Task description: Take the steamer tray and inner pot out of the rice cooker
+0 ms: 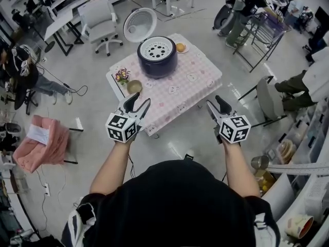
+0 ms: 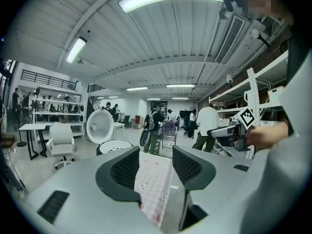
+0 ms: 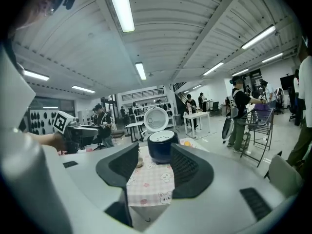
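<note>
Now, head view: steamer tray [image 1: 157,49] sits in the open rice cooker [image 1: 157,60] on the desk [image 1: 198,84]; left gripper [image 1: 139,103] and right gripper [image 1: 216,103] hang well short of the rice cooker, at its near side.
Left gripper view: jaws apart, empty; the rice cooker lies left of its line, so steer left.
Right gripper view: jaws apart, empty, with the rice cooker framed between them; approach level and take the tray's rim first.

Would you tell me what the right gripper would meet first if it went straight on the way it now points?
Probably the dark blue round rice cooker, dead ahead between the open jaws of the right gripper; the near edge of the pink checked tablecloth might come first.
</note>
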Demonstrator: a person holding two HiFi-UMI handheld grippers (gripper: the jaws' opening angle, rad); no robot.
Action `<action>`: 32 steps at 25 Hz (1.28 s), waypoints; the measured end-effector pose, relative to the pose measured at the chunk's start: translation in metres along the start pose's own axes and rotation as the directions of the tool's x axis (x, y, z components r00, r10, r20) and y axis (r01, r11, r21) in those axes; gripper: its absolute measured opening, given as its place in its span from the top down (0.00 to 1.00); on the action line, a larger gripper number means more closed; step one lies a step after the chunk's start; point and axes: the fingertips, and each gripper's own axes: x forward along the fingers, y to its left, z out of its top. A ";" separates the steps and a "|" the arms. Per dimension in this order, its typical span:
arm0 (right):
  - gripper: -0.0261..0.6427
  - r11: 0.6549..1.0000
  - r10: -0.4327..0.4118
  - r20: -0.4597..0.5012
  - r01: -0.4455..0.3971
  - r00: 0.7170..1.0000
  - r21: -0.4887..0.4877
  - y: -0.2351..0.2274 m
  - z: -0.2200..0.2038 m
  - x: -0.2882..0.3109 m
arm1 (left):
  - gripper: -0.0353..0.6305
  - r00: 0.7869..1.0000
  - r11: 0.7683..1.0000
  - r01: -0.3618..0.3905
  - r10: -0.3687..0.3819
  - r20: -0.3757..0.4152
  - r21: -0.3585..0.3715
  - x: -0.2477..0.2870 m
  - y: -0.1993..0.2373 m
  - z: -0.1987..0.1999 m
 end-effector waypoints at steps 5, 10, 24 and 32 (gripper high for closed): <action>0.64 0.999 0.052 -0.033 -0.052 0.998 -0.004 -0.034 0.002 0.021 | 0.62 1.000 1.000 -0.025 0.025 -0.016 -0.011 0.037 -0.007 0.003; 0.64 0.996 0.094 -0.048 -0.094 0.994 -0.004 -0.071 0.012 0.039 | 0.62 0.998 0.998 -0.061 0.060 -0.035 -0.021 0.073 -0.009 0.009; 0.63 0.980 0.198 -0.115 -0.200 0.973 -0.010 -0.124 0.025 0.076 | 0.62 0.990 0.989 -0.134 0.131 -0.045 -0.058 0.126 -0.018 0.020; 0.63 0.971 0.234 -0.144 -0.238 0.962 -0.015 -0.117 0.022 0.110 | 0.62 0.986 0.982 -0.163 0.158 -0.059 -0.094 0.130 0.006 0.003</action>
